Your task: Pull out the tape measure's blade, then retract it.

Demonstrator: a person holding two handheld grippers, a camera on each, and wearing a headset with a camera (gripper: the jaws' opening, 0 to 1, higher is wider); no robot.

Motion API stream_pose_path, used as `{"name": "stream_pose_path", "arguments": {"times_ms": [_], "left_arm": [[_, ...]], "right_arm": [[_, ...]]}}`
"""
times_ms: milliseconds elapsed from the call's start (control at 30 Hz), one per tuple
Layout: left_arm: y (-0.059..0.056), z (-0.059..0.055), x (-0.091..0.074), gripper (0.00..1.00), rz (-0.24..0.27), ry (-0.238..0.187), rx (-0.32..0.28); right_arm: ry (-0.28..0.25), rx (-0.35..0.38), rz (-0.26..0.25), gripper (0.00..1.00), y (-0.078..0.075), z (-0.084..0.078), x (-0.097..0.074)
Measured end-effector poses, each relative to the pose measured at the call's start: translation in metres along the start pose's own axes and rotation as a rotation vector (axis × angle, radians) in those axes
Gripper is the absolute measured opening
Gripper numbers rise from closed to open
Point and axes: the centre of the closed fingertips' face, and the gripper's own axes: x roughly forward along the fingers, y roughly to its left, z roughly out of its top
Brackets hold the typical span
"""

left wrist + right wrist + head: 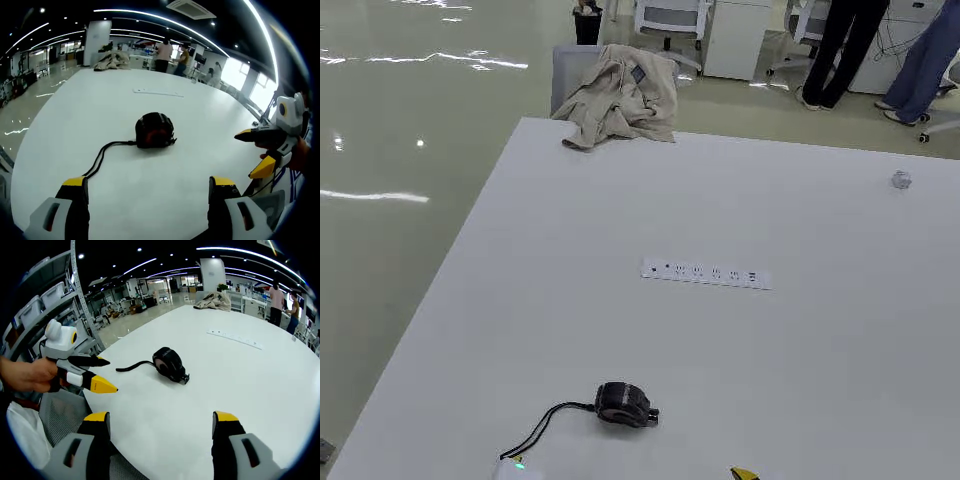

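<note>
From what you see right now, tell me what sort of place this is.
Likely an open-plan office or lab: a long white table with an inset socket strip, office chairs beyond it, storage shelves with bins.

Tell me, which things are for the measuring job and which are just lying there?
For the job: round black tape measure; yellow-tipped left tongs; yellow-tipped right tongs, both open.
Just lying about: crumpled beige jacket; long white power strip.
</note>
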Motion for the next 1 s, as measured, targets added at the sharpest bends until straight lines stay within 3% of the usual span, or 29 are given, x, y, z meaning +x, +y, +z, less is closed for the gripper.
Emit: {"name": "stream_pose_path", "arguments": {"times_ms": [467, 733, 1000], "left_arm": [[-0.003, -0.005, -0.027, 1.0, -0.027, 0.011, 0.0], [-0.001, -0.003, -0.042, 1.0, -0.02, 0.019, -0.038], [0.002, -0.016, -0.059, 1.0, -0.028, 0.04, -0.055]], "right_arm": [[0.033, -0.007, -0.014, 0.89, 0.007, -0.004, -0.022], [0.054, 0.01, -0.027, 0.9, 0.007, -0.01, -0.035], [0.054, 0.018, -0.026, 0.9, 0.01, -0.005, -0.051]]}}
